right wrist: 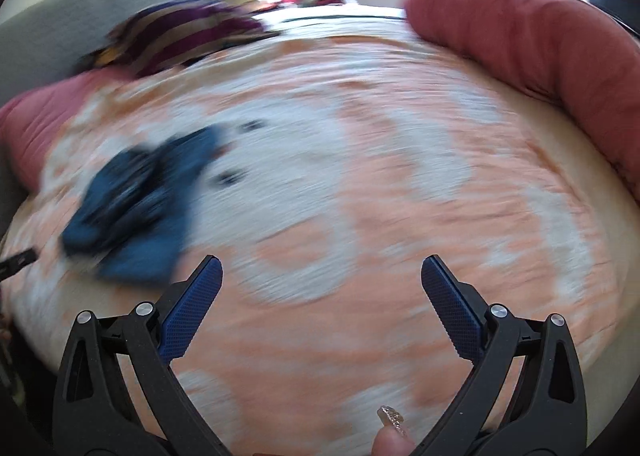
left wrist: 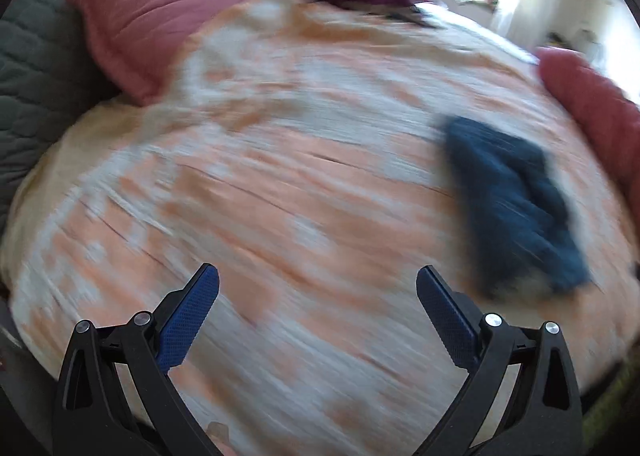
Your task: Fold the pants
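The dark blue pants (left wrist: 516, 204) lie bunched in a compact bundle on the orange-and-white bedspread (left wrist: 280, 176). In the left wrist view they sit to the right, beyond my open, empty left gripper (left wrist: 318, 276). In the right wrist view the pants (right wrist: 136, 208) lie to the left, just past the left finger of my open, empty right gripper (right wrist: 322, 268). Both views are motion-blurred. Neither gripper touches the pants.
A pink pillow (left wrist: 152, 20) lies at the far left, another pink bolster (right wrist: 532, 40) along the right. A purple-striped cloth (right wrist: 180, 32) lies at the far edge. A grey quilted headboard (left wrist: 32, 68) is on the left. A bright window stands behind.
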{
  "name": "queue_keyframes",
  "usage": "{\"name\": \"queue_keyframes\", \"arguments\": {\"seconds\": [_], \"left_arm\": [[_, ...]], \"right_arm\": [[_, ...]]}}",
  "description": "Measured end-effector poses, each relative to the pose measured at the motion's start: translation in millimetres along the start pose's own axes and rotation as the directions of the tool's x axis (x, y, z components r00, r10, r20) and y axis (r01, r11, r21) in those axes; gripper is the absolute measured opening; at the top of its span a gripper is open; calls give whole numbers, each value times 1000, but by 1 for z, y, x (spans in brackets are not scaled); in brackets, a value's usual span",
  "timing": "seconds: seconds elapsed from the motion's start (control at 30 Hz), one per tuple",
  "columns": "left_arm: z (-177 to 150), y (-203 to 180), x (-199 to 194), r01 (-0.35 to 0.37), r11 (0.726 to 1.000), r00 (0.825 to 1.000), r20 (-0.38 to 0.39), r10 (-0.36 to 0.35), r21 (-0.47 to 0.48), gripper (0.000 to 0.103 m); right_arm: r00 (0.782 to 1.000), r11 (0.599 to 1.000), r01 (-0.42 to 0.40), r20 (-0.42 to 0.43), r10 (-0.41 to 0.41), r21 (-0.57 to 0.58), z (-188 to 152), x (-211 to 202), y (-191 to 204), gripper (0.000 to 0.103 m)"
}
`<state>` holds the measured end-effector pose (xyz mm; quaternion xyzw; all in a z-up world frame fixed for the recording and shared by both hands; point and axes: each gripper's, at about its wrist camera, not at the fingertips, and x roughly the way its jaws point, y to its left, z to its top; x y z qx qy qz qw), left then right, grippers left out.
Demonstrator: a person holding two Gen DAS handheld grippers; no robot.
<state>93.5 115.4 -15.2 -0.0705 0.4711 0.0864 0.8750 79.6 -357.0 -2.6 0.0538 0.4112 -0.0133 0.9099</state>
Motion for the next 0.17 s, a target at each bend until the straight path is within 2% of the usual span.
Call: {"name": "queue_keyframes", "arguments": {"seconds": [0.03, 0.07, 0.1, 0.17], "left_arm": [[11, 12, 8, -30, 999, 1000, -2, 30, -20, 99], [29, 31, 21, -89, 995, 996, -10, 89, -48, 99], [40, 43, 29, -121, 990, 993, -14, 120, -70, 99], [69, 74, 52, -185, 975, 983, -11, 186, -125, 99]], "right_arm": [[999, 999, 38, 1, -38, 29, 10, 6, -23, 94], [996, 993, 93, -3, -93, 79, 23, 14, -57, 94], [993, 986, 114, -8, -114, 120, 31, 21, -81, 94], [977, 957, 215, -54, -209, 197, 47, 40, -139, 94]]}}
